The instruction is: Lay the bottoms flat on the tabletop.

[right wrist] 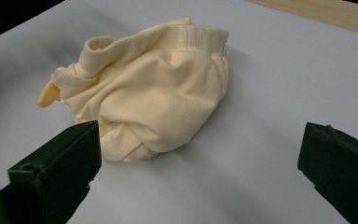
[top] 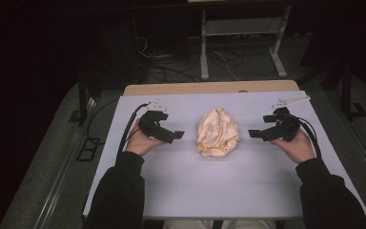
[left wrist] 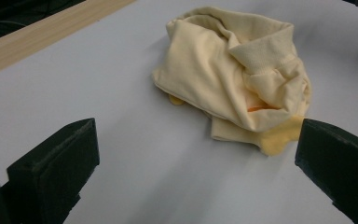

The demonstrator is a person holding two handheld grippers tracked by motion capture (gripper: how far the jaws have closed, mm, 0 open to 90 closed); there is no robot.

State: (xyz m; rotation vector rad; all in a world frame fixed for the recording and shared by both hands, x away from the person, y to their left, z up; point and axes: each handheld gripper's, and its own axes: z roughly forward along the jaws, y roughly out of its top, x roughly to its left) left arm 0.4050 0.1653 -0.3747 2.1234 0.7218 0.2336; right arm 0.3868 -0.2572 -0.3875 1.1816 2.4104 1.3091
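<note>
A crumpled pale yellow garment (top: 218,132) lies in a heap at the middle of the white table (top: 181,191). My left gripper (top: 175,136) is held just left of it, pointing at it, jaws wide apart and nothing between them. My right gripper (top: 255,134) faces the heap from the right, also open and clear of the cloth. In the left gripper view the garment (left wrist: 233,74) shows a ribbed hem and a darker yellow tab at its near edge. In the right gripper view the garment (right wrist: 154,93) shows a ribbed cuff on top.
A wooden strip (top: 209,88) runs along the table's far edge. Beyond it stand a white metal frame (top: 240,43) and loose cables (top: 171,62) on the dark floor. Bare table surface lies in front of the garment.
</note>
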